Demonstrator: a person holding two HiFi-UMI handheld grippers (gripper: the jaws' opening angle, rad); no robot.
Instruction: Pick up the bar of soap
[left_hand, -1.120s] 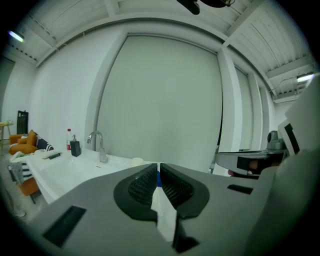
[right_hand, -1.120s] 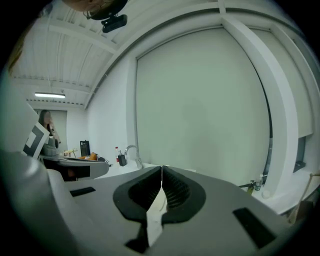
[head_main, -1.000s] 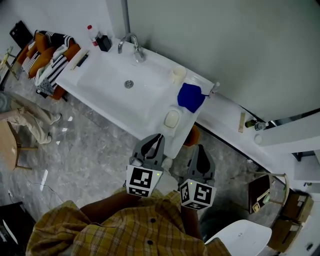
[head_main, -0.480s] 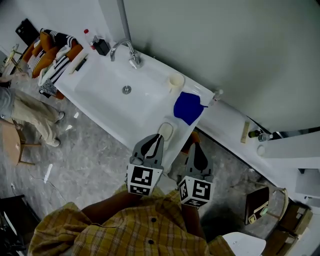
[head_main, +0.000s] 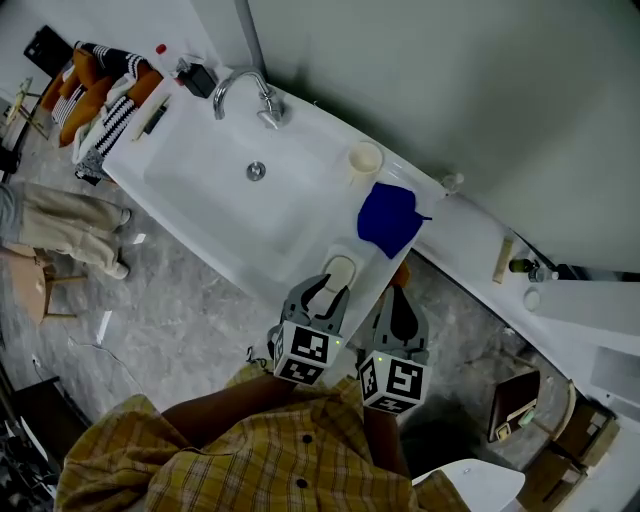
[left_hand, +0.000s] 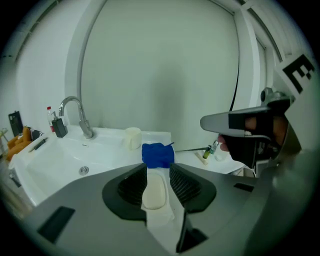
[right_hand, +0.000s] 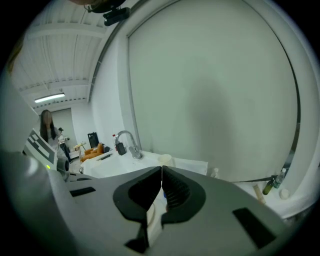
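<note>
Soap (left_hand: 154, 192) is lying on the sink's (head_main: 205, 175) near rim, showing in the gap of the left hand-held gripper (head_main: 325, 292). Its jaws have just been opening and are standing partly apart, released, not pressing it. The right hand-held gripper (head_main: 398, 298) is hanging just beside, clenched on nothing.

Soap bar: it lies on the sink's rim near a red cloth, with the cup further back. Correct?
No: the cloth is blue, not red, as the left gripper view shows. The soap bar does lie on the sink's rim near it, with the cup further back.
</note>
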